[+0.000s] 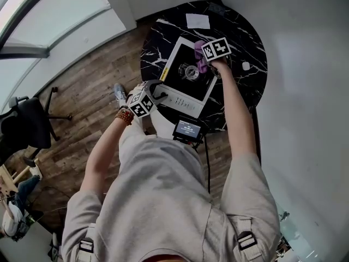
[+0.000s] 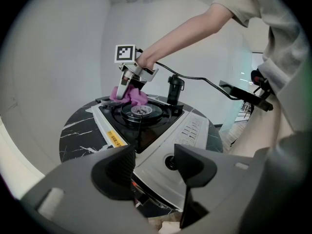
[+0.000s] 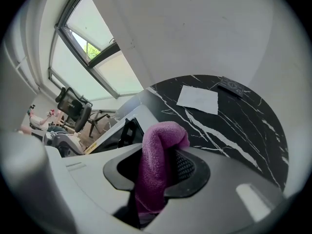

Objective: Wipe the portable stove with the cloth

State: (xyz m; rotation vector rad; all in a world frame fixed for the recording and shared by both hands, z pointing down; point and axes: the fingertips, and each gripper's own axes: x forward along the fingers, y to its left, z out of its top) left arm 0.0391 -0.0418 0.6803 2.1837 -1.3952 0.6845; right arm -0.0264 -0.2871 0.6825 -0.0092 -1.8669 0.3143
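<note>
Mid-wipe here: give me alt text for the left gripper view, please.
The right gripper holds a purple microfibre cloth on the far corner of a silver-and-black portable gas stove on a round black marble table. In the foreground, the left gripper has its jaws apart at the stove's front corner.

Head view: you look steeply down on the stove (image 1: 188, 75) | left gripper view: low, near its front, facing your right gripper (image 2: 123, 87) | right gripper view: close over the table (image 3: 234, 126) | all 3 share the stove.
</note>
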